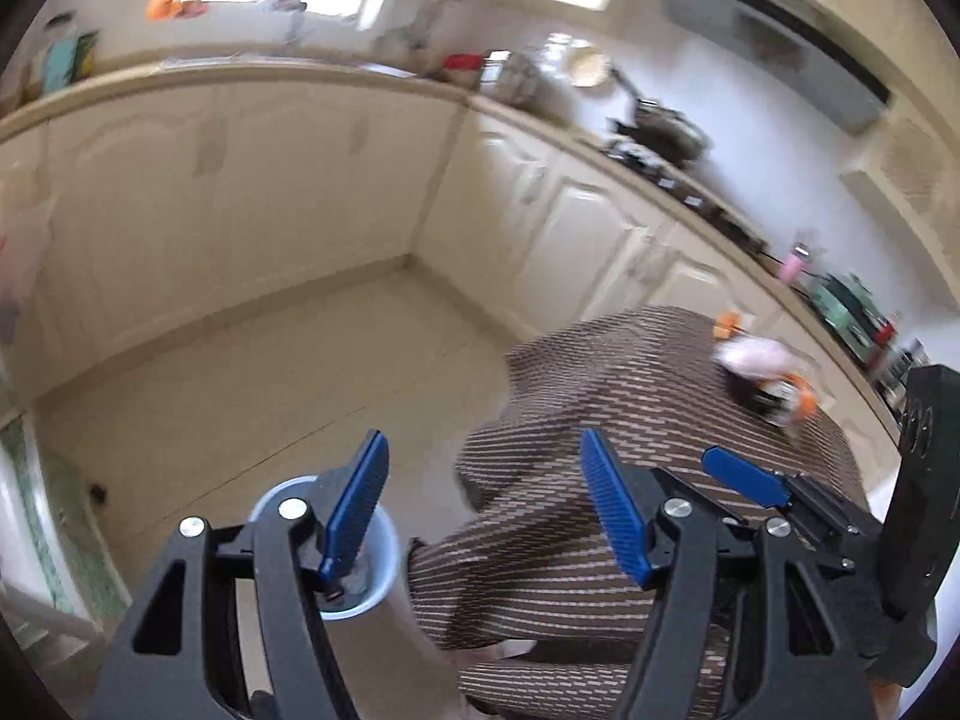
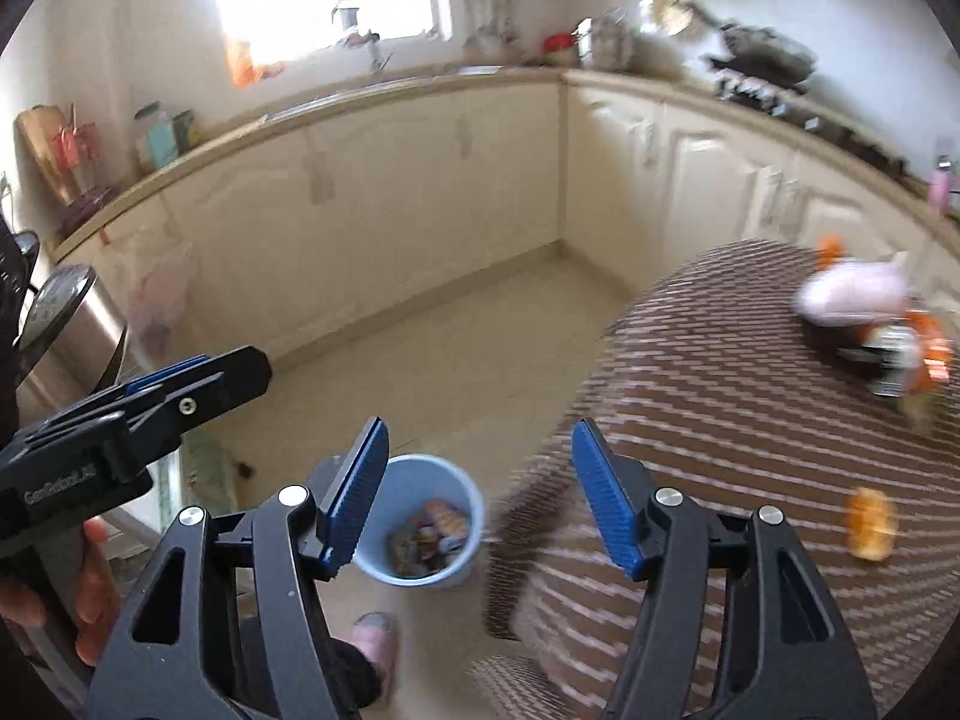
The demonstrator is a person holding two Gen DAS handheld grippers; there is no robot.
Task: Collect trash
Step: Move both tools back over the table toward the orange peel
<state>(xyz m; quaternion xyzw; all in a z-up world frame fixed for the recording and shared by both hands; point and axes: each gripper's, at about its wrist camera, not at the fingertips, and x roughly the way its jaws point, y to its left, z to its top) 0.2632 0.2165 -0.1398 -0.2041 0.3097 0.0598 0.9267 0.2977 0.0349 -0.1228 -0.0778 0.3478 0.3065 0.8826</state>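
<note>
A light blue bin [image 2: 420, 531] stands on the floor left of the table and holds several wrappers [image 2: 429, 537]; in the left wrist view its rim [image 1: 384, 552] shows behind my left finger. My left gripper [image 1: 483, 504] is open and empty above the table edge. My right gripper [image 2: 477, 492] is open and empty above the bin and the table edge. An orange wrapper [image 2: 870, 522] lies on the brown striped tablecloth [image 2: 720, 420]. A blurred pile of trash [image 2: 870, 324] with a pink piece lies at the far right, and also shows in the left wrist view [image 1: 762, 372].
Cream kitchen cabinets [image 2: 390, 180] line the back and right walls under a cluttered counter with a stove [image 2: 762, 72]. A steel pedal bin [image 2: 72, 330] stands at the left. My other gripper [image 2: 120, 420] shows at left. A slippered foot [image 2: 375, 642] is below the bin.
</note>
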